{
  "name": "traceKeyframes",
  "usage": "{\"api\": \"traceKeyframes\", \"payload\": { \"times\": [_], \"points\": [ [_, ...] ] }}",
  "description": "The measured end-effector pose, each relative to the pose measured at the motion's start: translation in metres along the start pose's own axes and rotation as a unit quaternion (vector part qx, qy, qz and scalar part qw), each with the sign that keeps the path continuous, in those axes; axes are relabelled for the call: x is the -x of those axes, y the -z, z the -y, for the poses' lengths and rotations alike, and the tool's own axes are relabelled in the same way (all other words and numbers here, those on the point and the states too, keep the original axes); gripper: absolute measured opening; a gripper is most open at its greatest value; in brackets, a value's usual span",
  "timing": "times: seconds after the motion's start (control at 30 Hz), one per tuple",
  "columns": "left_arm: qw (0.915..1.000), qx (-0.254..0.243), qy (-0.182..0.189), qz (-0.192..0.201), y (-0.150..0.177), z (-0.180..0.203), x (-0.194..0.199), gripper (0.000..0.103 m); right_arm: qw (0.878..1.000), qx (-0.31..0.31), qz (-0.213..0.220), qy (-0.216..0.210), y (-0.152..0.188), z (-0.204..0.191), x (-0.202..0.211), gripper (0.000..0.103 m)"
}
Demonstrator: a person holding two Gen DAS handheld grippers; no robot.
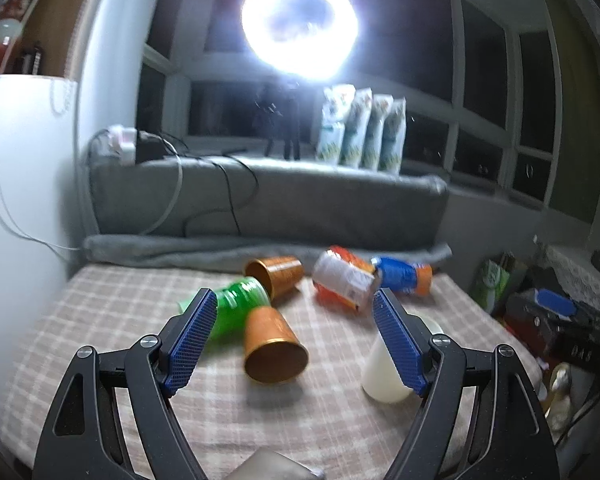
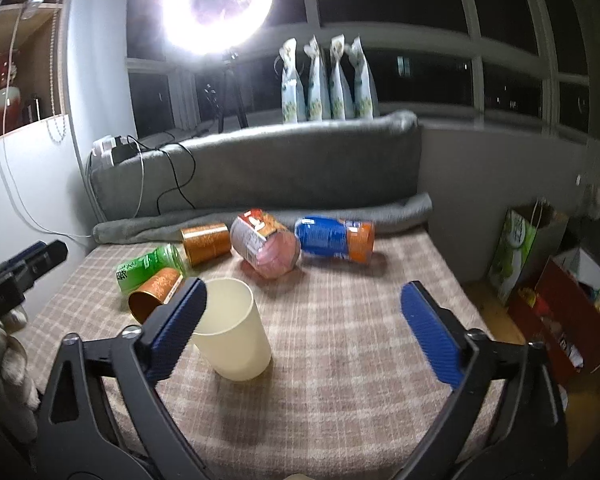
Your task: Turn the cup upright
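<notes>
Both the left claw (image 1: 294, 318) and the right claw (image 2: 302, 304) are spread, released. Cream cup (image 2: 233, 330) stands mouth-up near the bed's (image 2: 340, 360) front edge; only the right view shows its mouth.

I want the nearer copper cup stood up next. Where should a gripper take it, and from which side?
The nearer copper cup lies on its side, open mouth toward the cameras, base against the green bottle. Probably grip across the body just behind the rim, coming down from above with the open left gripper; the sideways taper narrows toward the base.
</notes>
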State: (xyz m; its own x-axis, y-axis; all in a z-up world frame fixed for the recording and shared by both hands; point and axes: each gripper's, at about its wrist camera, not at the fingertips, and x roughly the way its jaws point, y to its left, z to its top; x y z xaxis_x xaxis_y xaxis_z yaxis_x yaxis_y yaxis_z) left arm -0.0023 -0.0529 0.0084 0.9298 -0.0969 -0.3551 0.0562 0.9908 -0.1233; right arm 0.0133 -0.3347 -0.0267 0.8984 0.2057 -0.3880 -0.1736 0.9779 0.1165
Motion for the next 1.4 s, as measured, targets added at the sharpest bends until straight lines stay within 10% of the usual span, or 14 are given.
{"api": "traceKeyframes", "payload": {
  "times": [1.4],
  "points": [
    [0.9989, -0.011, -0.035, 0.028, 0.004, -0.005, 0.017, 0.081, 0.999, 0.007, 0.027, 0.029, 0.009, -0.006, 0.007, 0.103]
  ]
}}
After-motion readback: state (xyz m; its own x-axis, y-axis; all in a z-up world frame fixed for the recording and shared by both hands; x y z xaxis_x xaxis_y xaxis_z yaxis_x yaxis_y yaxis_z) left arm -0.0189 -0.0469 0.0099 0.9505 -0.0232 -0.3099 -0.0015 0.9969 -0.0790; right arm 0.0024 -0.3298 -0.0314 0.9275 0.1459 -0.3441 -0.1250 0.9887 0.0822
